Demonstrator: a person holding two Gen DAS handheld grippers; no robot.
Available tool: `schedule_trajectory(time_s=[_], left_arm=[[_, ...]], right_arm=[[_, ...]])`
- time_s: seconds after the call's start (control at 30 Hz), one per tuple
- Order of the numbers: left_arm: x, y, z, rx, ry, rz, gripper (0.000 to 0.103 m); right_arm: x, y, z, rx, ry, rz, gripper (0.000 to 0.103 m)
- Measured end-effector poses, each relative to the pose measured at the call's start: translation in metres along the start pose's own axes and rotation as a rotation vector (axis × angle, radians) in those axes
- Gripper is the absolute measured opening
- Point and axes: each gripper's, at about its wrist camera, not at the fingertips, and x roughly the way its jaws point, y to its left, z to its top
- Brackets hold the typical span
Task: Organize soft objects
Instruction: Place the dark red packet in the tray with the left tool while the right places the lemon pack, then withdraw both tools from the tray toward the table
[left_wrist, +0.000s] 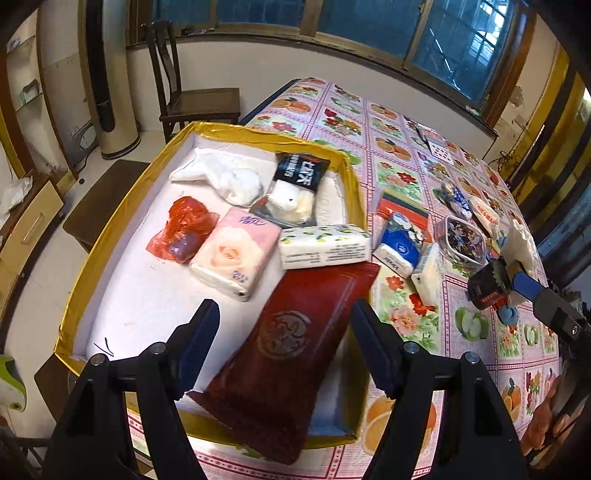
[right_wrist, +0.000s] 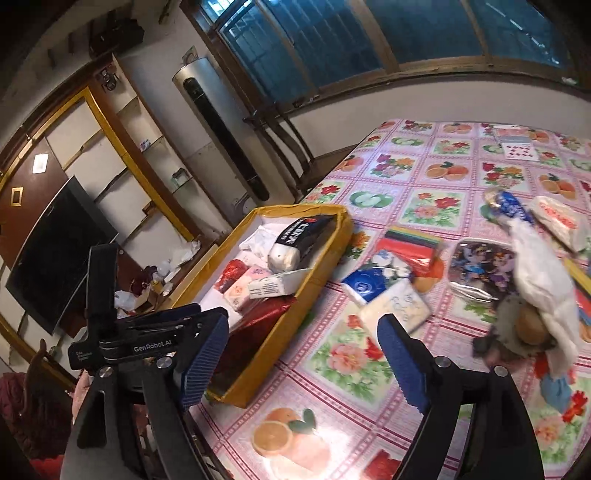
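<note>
A gold-rimmed box (left_wrist: 92, 266) with a white floor holds a white cloth (left_wrist: 225, 177), a black packet with a white plush (left_wrist: 295, 184), a red bag (left_wrist: 184, 229), a pink rose tissue pack (left_wrist: 236, 254) and a lemon-print tissue pack (left_wrist: 325, 245). A dark red packet (left_wrist: 295, 343) lies slanted over the box's near rim, between the spread fingers of my left gripper (left_wrist: 286, 336), which is open and not touching it. My right gripper (right_wrist: 306, 358) is open over bare tablecloth, right of the box (right_wrist: 280, 332). Ahead of it lie a blue tissue pack (right_wrist: 369, 284) and a white tissue pack (right_wrist: 399, 306).
On the flowered tablecloth (right_wrist: 354, 373) sit a stack of coloured paper (right_wrist: 410, 240), a clear cartoon-lid container (right_wrist: 476, 266), a doll under a white cloth (right_wrist: 543, 288) and another tissue pack (right_wrist: 557, 218). Playing cards (right_wrist: 521, 151) lie at the far end. A wooden chair (left_wrist: 192, 99) stands beyond the table.
</note>
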Motion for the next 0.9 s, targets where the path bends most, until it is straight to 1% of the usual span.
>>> schedule_trajectory(time_s=[0.03,0.17,0.27,0.33,0.37,0.43,0.53,0.7,0.77,0.8,0.9], left_arm=[[-0.002,-0.01,-0.002,0.015,-0.016,0.01,0.074],[-0.001,-0.045,-0.01,0.057,-0.052,0.027,0.074],[0.005,-0.065,-0.016,0.082,-0.052,0.033,0.074],[0.011,-0.075,-0.016,0.089,-0.052,0.036,0.074],[0.014,-0.078,-0.015,0.086,-0.044,0.028,0.074],[0.022,-0.085,-0.013,0.074,-0.015,-0.013,0.074],[0.035,-0.097,-0.006,0.064,0.033,-0.056,0.074],[0.063,-0.125,0.006,0.106,0.139,-0.115,0.074],[0.074,-0.135,0.01,0.113,0.18,-0.137,0.074],[0.08,-0.14,0.013,0.121,0.192,-0.145,0.074],[0.092,-0.149,0.021,0.146,0.198,-0.101,0.074]], right_arm=[[-0.007,-0.004,-0.005,-0.004,-0.009,-0.032,0.091],[-0.019,-0.016,-0.025,-0.02,-0.016,-0.119,0.091],[-0.026,-0.023,-0.038,-0.016,-0.037,-0.151,0.091],[-0.029,-0.028,-0.044,-0.012,-0.035,-0.174,0.091],[-0.03,-0.03,-0.047,-0.009,-0.037,-0.181,0.091],[-0.034,-0.035,-0.051,-0.006,-0.033,-0.194,0.092],[-0.04,-0.047,-0.056,0.01,-0.025,-0.206,0.092],[-0.061,-0.082,-0.061,0.077,-0.026,-0.232,0.092],[-0.071,-0.096,-0.062,0.11,-0.039,-0.235,0.092],[-0.076,-0.102,-0.062,0.126,-0.045,-0.237,0.092],[-0.084,-0.115,-0.064,0.158,-0.052,-0.241,0.092]])
